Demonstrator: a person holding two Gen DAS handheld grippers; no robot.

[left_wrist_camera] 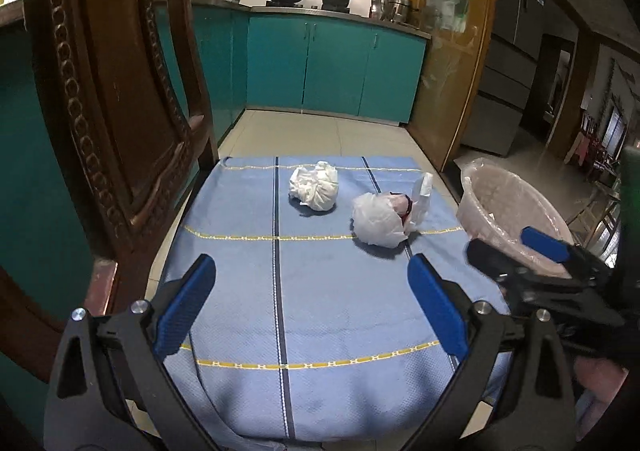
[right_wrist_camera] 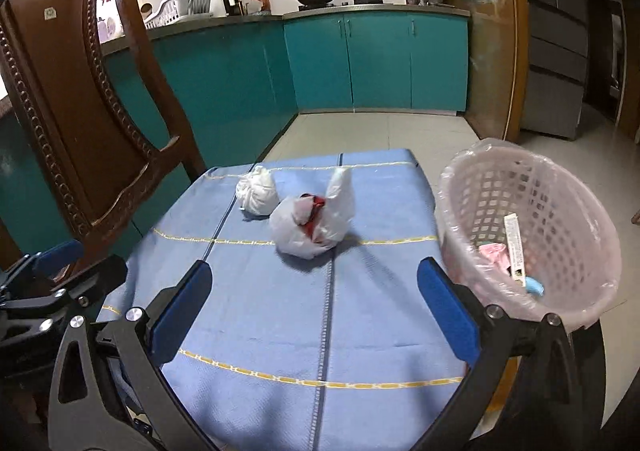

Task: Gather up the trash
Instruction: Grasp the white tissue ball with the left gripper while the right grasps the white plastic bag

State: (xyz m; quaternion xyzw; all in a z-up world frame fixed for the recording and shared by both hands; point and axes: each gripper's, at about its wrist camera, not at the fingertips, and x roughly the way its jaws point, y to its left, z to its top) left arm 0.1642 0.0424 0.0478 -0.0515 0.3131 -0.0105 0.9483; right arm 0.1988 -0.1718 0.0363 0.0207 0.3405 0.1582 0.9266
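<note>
Ahead of the wide, empty left hand-held gripper [left_wrist_camera: 310, 307], two bagged trash bundles [left_wrist_camera: 380, 221] lie on the tabletop [left_wrist_camera: 320, 311], well apart from it.

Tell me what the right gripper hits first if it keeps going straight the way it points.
The right gripper, jaws open and empty, points down across the blue tablecloth. Straight on, it would likely touch bare cloth first; slightly higher, it would meet the white plastic bag with red inside. Depth is hard to judge.
</note>
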